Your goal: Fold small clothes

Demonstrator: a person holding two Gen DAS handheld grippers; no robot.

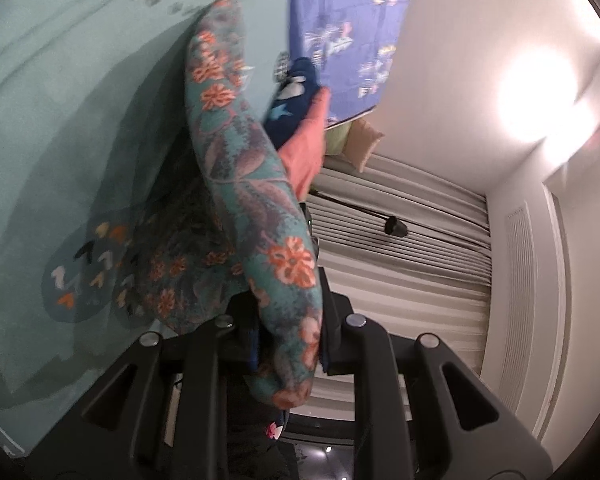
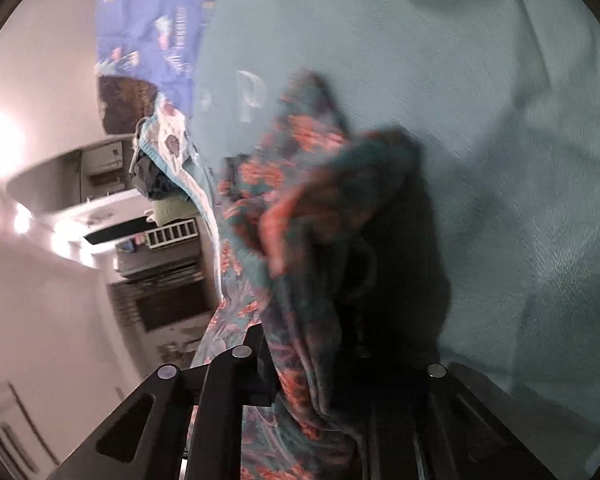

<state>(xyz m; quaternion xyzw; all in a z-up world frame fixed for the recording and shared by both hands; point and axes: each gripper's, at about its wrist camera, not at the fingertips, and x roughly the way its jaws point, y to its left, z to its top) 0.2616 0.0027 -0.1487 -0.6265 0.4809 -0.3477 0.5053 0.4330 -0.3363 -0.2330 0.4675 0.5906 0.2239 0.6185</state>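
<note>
Two grippers, one little floral garment, so here's how it looks going left to right. Over on the left side, the left gripper [image 1: 288,344] is clamped on the floral garment [image 1: 240,184], a teal knit-looking piece with orange flowers, and the cloth runs up and away from the jaws in a long rolled band, lifted off the teal bedspread [image 1: 60,100] that sits behind it. Past it there's a heap of other clothes [image 1: 300,96], dark blue and salmon pink, near a blue patterned sheet [image 1: 348,20], with striped curtains [image 1: 400,248] off to the side. Moving right, the right gripper [image 2: 300,384] also has its jaws pinched together on the same garment, which bunches and drapes over the fingers; that view is pretty blurry, so I can't tell exactly which edge it has. My read on handling: this thing is light, soft and floppy, zero stiffness, so it sags and twists wherever it isn't held. Probably a bit stretchy too. I'd say grab it at corners or along a hem, not mid-panel, and keep the two grips well apart so the cloth hangs flat before laying it down on the bedspread to fold. Bunched grips like the right one will likely drag in extra layers.
</note>
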